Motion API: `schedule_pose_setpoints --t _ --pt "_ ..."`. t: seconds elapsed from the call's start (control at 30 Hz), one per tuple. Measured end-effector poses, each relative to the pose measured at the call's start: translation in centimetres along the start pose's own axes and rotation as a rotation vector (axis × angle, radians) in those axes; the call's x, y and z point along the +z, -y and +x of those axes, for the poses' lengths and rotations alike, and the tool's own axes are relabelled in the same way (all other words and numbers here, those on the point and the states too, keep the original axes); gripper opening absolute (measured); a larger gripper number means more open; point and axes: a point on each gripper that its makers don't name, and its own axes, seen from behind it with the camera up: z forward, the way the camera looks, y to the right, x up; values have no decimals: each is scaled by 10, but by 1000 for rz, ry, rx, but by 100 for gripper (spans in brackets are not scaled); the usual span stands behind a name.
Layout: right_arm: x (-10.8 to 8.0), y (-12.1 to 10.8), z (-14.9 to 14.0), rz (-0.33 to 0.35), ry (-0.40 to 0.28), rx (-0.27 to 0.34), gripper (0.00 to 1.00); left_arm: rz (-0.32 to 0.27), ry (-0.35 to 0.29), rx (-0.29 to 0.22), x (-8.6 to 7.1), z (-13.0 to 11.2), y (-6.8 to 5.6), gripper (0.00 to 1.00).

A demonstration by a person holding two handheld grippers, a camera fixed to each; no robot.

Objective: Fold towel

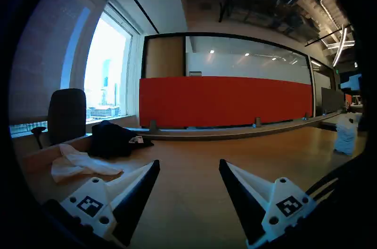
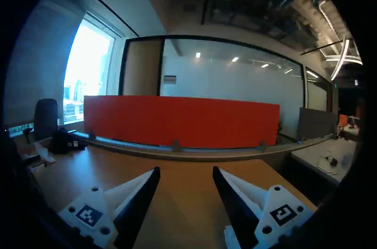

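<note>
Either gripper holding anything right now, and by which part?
Nothing held. Left gripper and right gripper are both open above the wooden table; the white cloth lies apart, untouched.

Left gripper [image 1: 189, 161], right gripper [image 2: 186, 168]: white fingers [image 1: 101, 191], black pads [image 1: 137, 197], square markers [image 1: 89, 205].

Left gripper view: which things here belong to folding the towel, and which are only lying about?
For the job: crumpled white towel, left gripper (open), wooden desk.
Lying about: black garment, office chair, red partition, pale blue bundle at far right.
</note>
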Motion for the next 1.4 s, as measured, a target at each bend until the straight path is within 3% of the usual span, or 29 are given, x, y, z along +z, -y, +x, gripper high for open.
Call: schedule_pose_setpoints --t 0.47,0.8,1.1,1.4 --pt "-6 -15 -8 -20 -7 6 86 16 0 -1 -1 0 4 94" --pt "-5 -13 -11 -2 -65 7 86 21 1 0 -1 0 5 94" --pt "-1 -13 -48 -13 -82 17 86 21 1 0 -1 0 4 94" --pt "2 -19 -77 -17 -93 83 86 21 1 -1 -1 0 4 94"
